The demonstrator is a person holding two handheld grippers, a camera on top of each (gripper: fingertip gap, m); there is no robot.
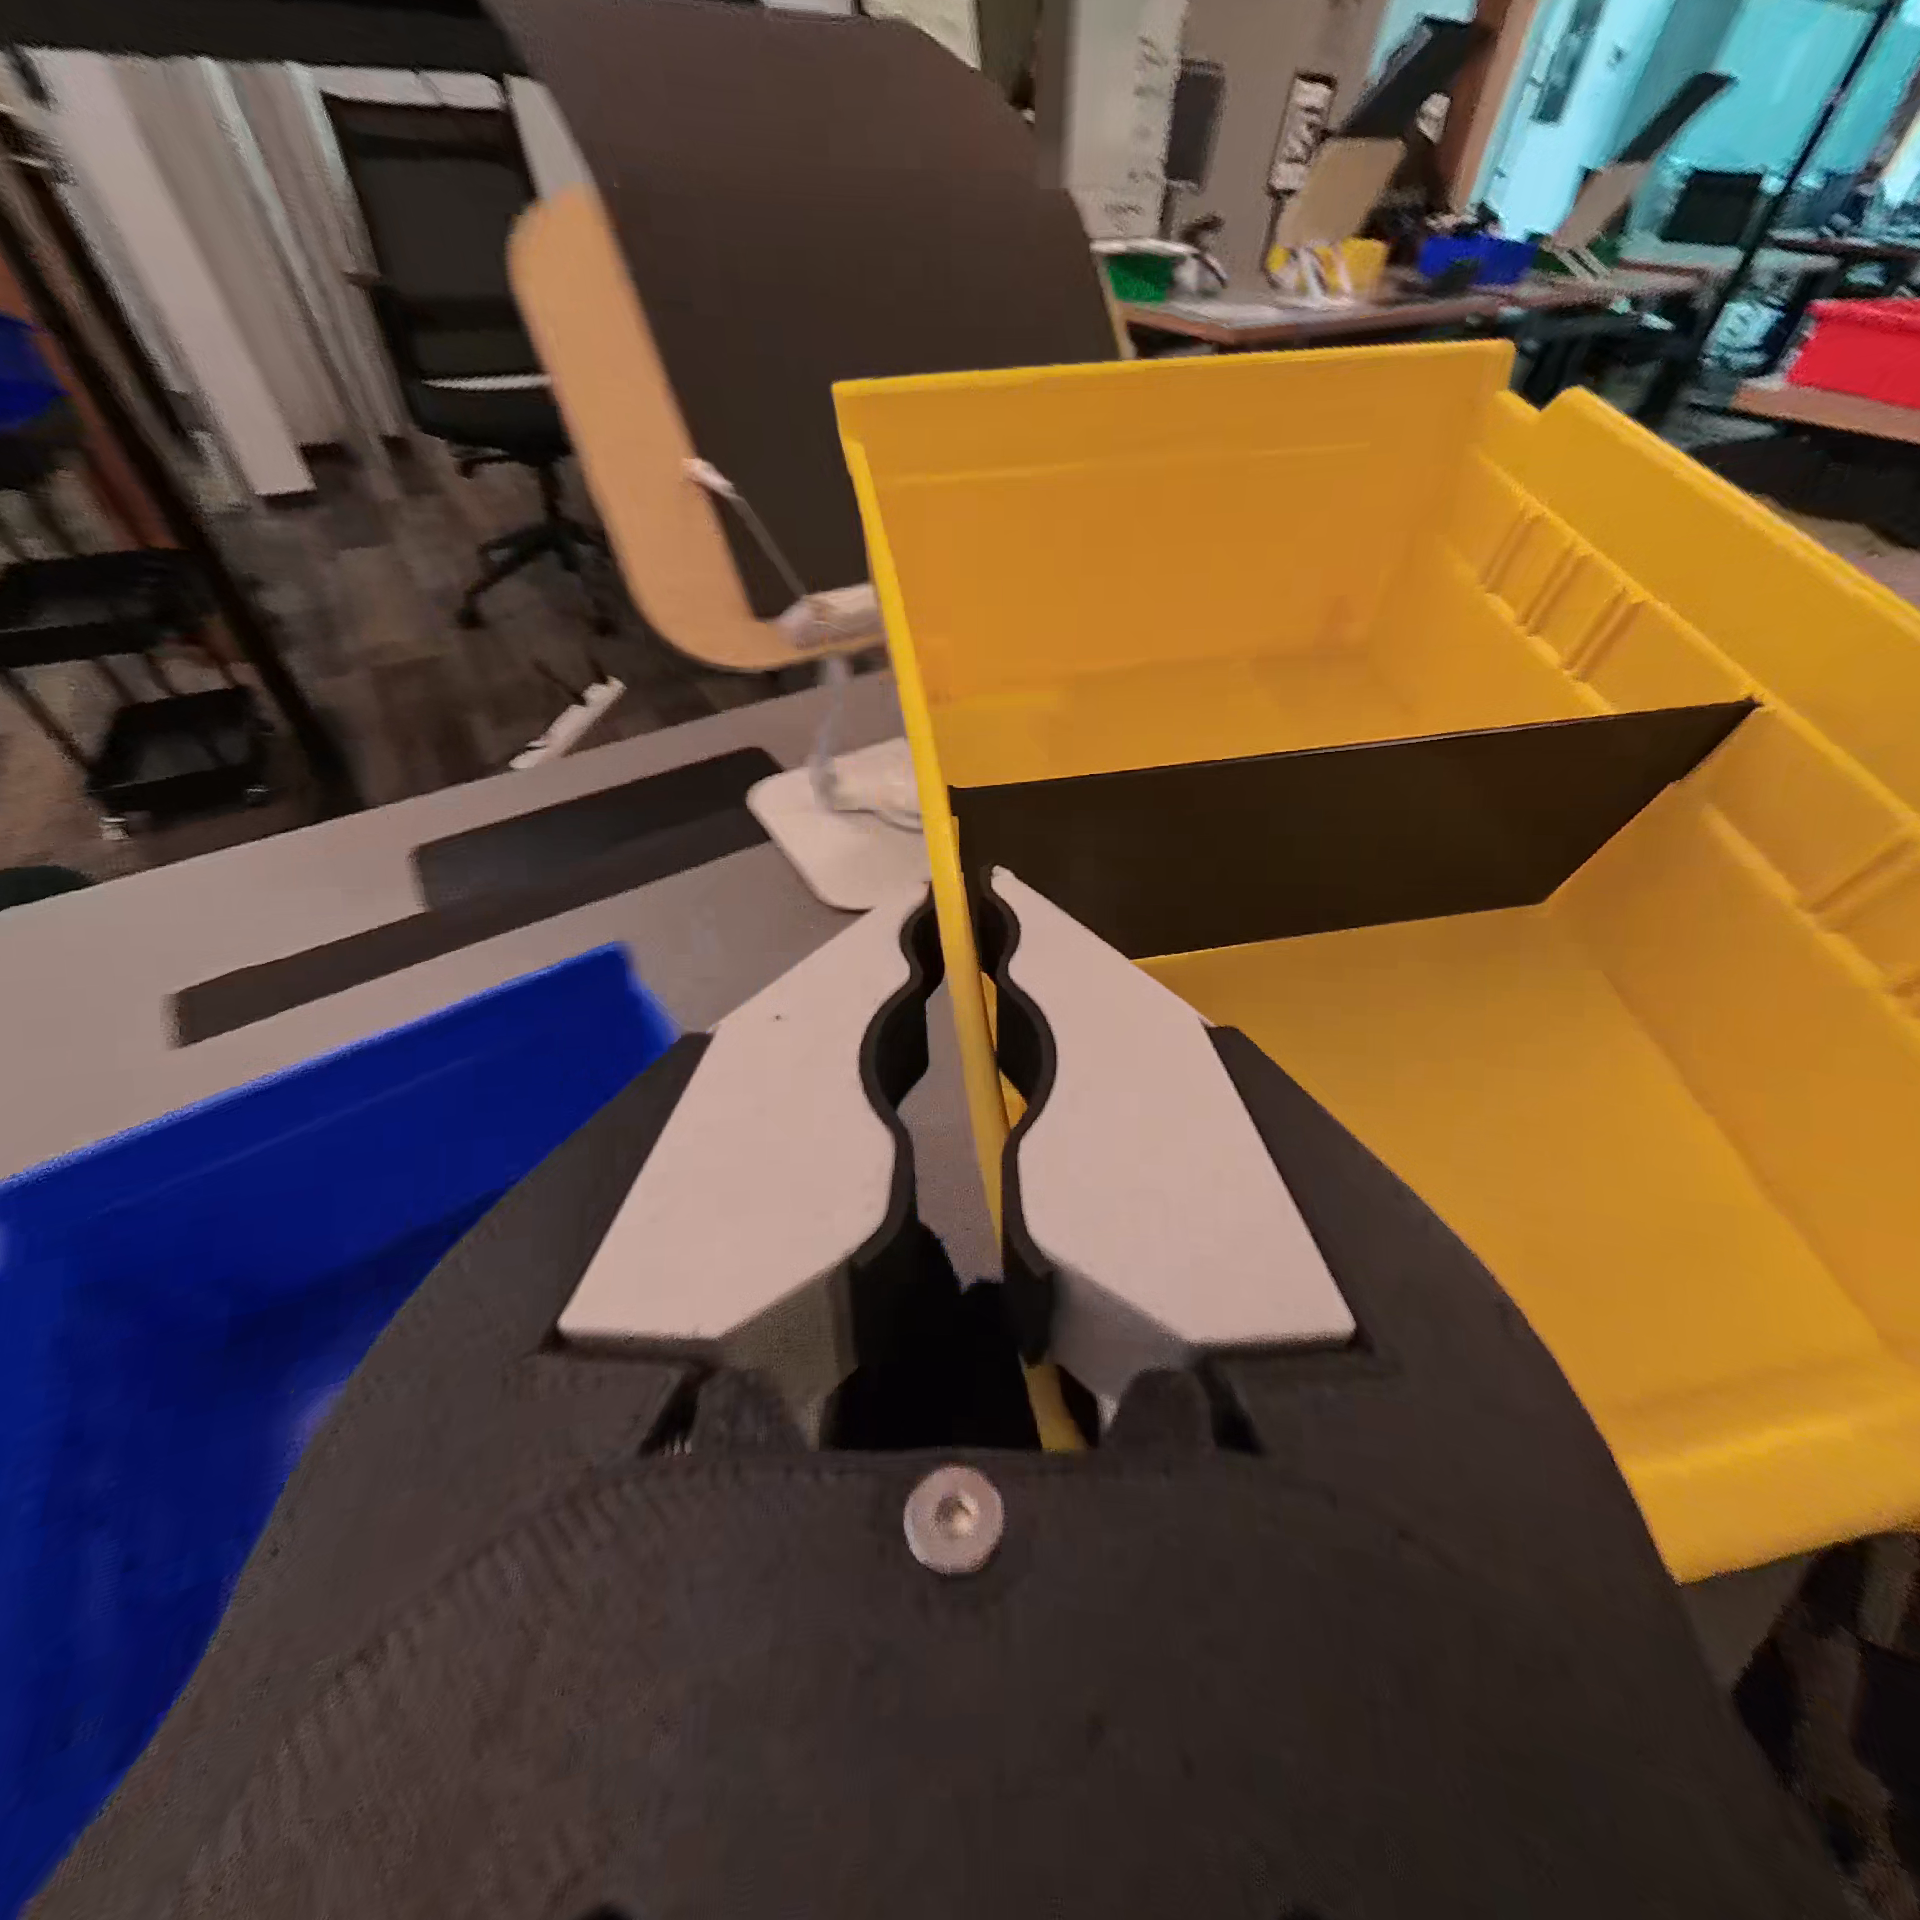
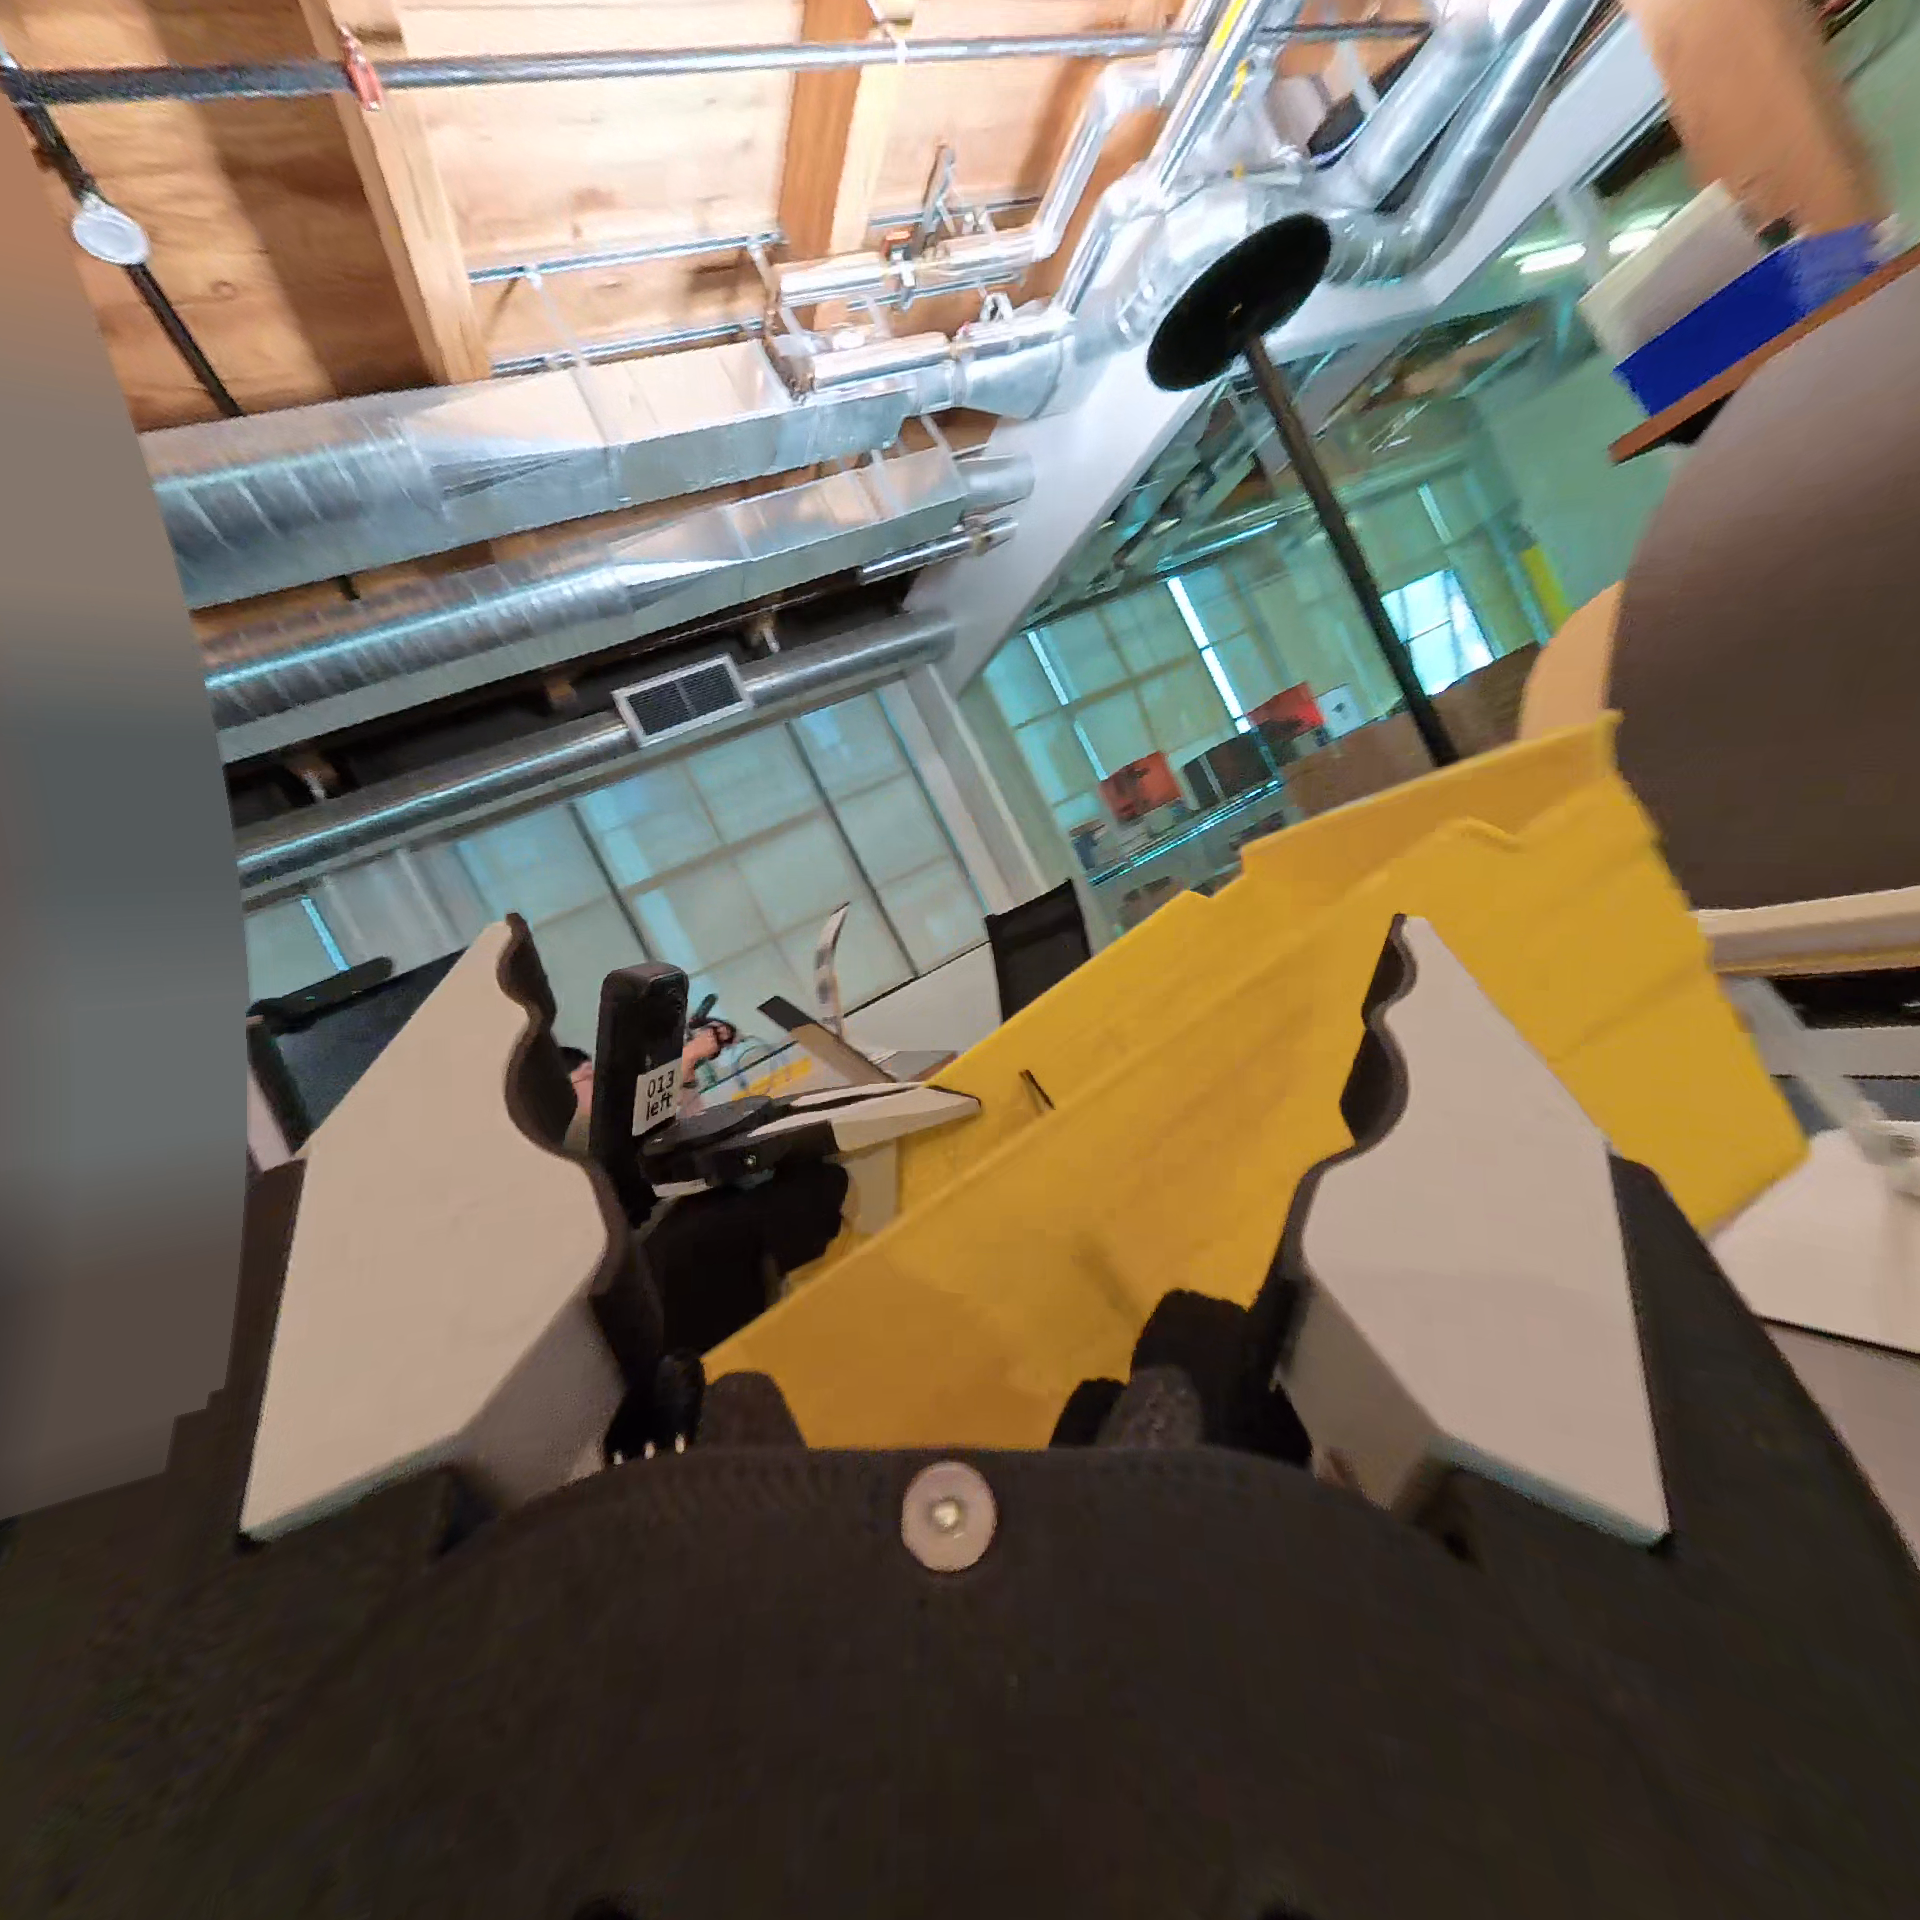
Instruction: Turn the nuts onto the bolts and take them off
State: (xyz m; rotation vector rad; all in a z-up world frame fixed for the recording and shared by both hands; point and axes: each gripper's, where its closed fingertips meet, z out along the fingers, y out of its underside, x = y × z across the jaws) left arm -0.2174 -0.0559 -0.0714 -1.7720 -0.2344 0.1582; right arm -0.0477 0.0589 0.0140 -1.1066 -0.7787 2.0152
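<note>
Small white printed sticker on the black handle of the far claw; writing not given.

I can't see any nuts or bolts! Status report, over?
Left tool shut on yellow bin wall. Right tool open, under the bin. Both compartments beside the black divider look empty. No nuts or bolts in view.

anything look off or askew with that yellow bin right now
Yes. The yellow bin looks tipped: the left gripper is clamped on its side wall, and the right wrist view shows it slanting upward. No nuts or bolts show in either compartment around the black divider.
</note>
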